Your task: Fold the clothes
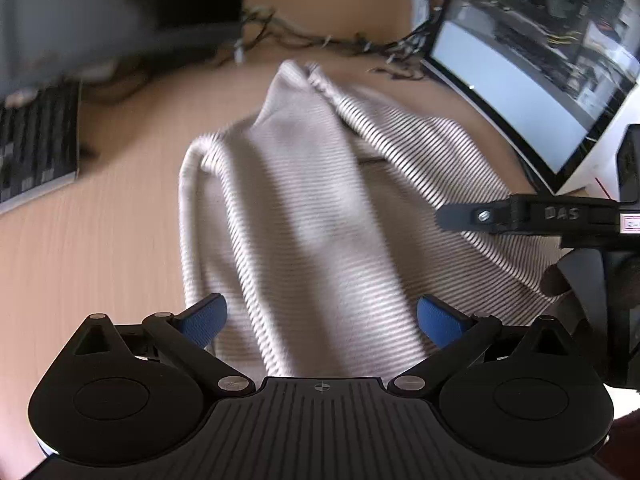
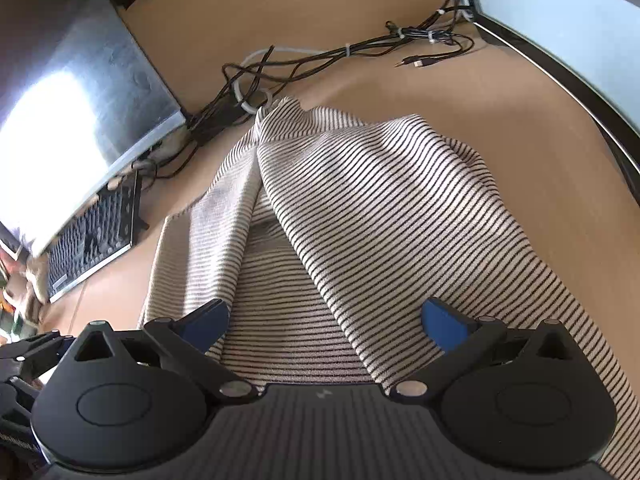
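Note:
A beige garment with thin dark stripes (image 1: 320, 200) lies loosely bunched on the wooden desk (image 1: 100, 260), with one flap folded over its middle. My left gripper (image 1: 322, 312) hovers over its near edge, blue pads (image 1: 208, 316) wide apart, cloth below them but not pinched. The right gripper's black finger (image 1: 460, 216) reaches in from the right over the garment. In the right wrist view the same striped garment (image 2: 380, 200) spreads out ahead, and my right gripper (image 2: 325, 314) stands open above its near edge, holding nothing.
A keyboard (image 1: 36, 148) (image 2: 96, 232) sits to the left of the garment. A curved monitor (image 1: 540, 60) (image 2: 560, 20) borders the right side. Tangled cables (image 1: 320, 40) (image 2: 320, 56) lie just beyond the cloth, beside a silver panel (image 2: 72, 100).

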`<move>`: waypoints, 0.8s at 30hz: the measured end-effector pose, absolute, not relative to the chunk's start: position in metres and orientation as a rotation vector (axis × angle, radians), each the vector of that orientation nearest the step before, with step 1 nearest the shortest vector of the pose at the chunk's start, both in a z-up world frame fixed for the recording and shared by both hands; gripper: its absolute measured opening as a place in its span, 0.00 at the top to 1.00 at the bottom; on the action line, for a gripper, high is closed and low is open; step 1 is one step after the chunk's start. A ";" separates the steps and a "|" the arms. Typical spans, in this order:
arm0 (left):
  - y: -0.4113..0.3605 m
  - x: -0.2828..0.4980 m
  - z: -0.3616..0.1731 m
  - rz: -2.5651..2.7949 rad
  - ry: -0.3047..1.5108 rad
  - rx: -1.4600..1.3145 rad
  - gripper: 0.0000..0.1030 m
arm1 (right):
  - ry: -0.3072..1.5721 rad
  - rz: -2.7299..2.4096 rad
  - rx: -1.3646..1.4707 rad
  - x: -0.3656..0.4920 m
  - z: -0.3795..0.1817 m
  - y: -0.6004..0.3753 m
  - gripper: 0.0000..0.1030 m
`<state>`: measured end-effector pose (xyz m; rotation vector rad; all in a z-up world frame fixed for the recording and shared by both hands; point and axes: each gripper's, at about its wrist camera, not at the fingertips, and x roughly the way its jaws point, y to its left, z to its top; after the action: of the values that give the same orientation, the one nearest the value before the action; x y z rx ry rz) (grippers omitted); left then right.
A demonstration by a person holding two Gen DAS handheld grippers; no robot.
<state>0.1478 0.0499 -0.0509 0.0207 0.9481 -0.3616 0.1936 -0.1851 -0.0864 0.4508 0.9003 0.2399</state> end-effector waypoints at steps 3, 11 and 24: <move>0.031 0.154 -0.055 -0.363 0.939 0.086 0.00 | 0.882 0.230 0.555 0.192 -0.090 -0.197 0.00; 0.000 0.169 -0.082 -0.360 0.916 0.308 0.40 | 0.846 0.227 0.760 0.191 -0.098 -0.221 0.00; 0.123 0.245 0.020 0.012 0.696 0.276 0.98 | 0.861 0.230 0.738 0.190 -0.096 -0.218 0.00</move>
<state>0.2455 0.1227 0.0199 0.2756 0.6961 0.0125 0.1902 -0.2176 -0.0959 0.7377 0.8614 0.2300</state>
